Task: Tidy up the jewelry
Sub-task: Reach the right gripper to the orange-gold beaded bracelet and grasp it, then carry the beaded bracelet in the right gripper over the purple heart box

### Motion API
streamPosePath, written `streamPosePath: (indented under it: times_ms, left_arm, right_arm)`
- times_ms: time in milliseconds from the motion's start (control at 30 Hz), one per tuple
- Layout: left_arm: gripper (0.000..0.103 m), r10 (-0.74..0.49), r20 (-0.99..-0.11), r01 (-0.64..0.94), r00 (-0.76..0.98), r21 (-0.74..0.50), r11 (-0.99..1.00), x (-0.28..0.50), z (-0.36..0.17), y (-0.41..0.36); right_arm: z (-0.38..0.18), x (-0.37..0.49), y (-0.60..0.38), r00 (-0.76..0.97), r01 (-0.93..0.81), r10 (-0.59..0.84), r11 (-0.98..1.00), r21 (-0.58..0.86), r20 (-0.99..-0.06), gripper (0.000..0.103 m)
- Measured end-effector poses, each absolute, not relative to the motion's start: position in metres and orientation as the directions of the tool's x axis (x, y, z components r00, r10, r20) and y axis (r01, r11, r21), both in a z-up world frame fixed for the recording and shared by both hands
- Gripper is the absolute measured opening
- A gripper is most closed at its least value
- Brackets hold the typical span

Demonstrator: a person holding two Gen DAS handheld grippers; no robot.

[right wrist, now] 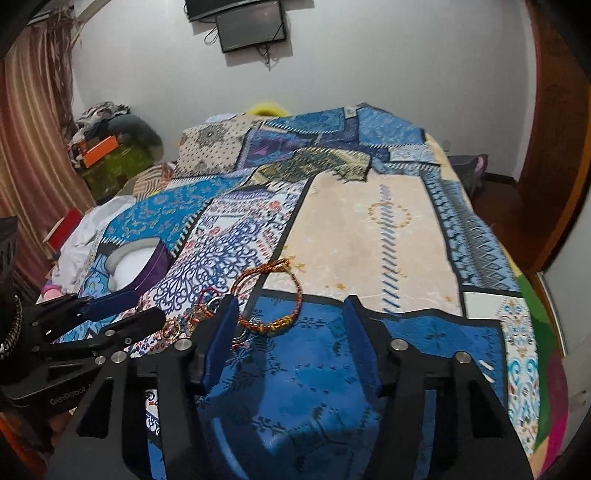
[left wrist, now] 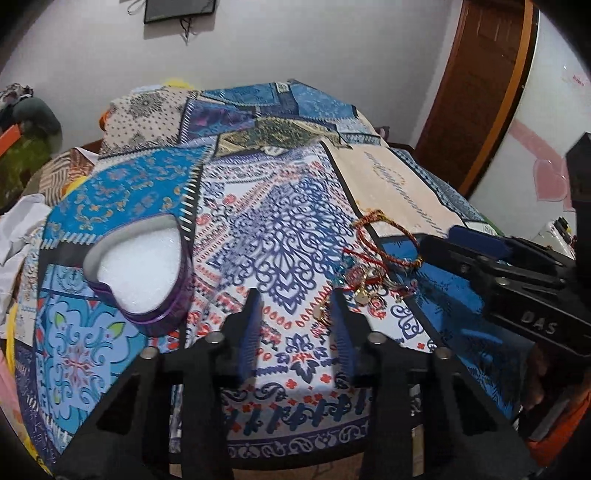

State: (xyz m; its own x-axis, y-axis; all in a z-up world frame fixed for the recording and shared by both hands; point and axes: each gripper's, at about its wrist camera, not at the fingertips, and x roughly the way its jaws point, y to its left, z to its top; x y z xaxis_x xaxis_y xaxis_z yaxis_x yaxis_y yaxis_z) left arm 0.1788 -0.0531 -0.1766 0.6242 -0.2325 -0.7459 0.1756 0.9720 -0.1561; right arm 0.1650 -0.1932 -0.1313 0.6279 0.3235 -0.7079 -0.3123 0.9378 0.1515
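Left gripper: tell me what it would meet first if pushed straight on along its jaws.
Probably the patterned bedspread itself: the left gripper has only cloth between its jaws. The gold ring lies by its right finger, slightly off that line, though depth is unclear.

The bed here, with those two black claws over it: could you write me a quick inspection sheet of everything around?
Surface: patchwork bedspread, patterned, covering the bed.
Job's things: braided bracelet beside a pile of jewelry; open heart-shaped box, white lining, nothing in it.
Clutter: white cloth at the bedspread's left edge.
Grippers: left gripper and right gripper both open, holding nothing.
Cables: wires dangle under the wall screen.
Surroundings: wooden door, striped curtain.
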Motion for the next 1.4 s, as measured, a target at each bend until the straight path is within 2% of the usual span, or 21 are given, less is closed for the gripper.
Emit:
streamPosePath:
  times_ms: [133,300,533,600,667,733,1400]
  left_arm:
    - [0.030,-0.249,-0.745,0.194,0.619,-0.163,0.967,0.179,-0.179,-0.057]
    - [0.029,-0.248,-0.742,0.191,0.623,-0.162,0.968,0.178,-0.180,-0.059]
    - [0.023,-0.273,-0.738,0.196,0.617,-0.192,0.962,0.176,-0.180,-0.057]
    - [0.019,-0.281,-0.737,0.199,0.614,-0.200,0.959,0.176,-0.180,-0.058]
    - [0.008,-0.289,-0.736,0.205,0.612,-0.205,0.957,0.176,-0.181,-0.058]
    - [0.006,-0.294,-0.733,0.206,0.613,-0.211,0.956,0.175,-0.180,-0.058]
    - [0.004,-0.255,-0.638,0.172,0.727,-0.190,0.967,0.146,-0.130,-0.030]
  right_arm:
    - [-0.142,0.172,-0.193,0.586,-0.314,0.338,0.933,0.179,-0.736,0.037]
    - [-0.148,0.173,-0.197,0.574,-0.310,0.352,0.929,0.202,-0.739,0.031]
    - [-0.150,0.176,-0.200,0.561,-0.305,0.382,0.920,0.245,-0.734,0.010]
    - [-0.151,0.177,-0.199,0.565,-0.307,0.376,0.922,0.236,-0.735,0.009]
    - [-0.150,0.176,-0.199,0.572,-0.304,0.370,0.925,0.230,-0.732,0.007]
    - [-0.148,0.175,-0.200,0.577,-0.300,0.369,0.926,0.231,-0.729,0.006]
    - [-0.093,0.150,-0.199,0.686,-0.306,0.367,0.929,0.209,-0.628,0.005]
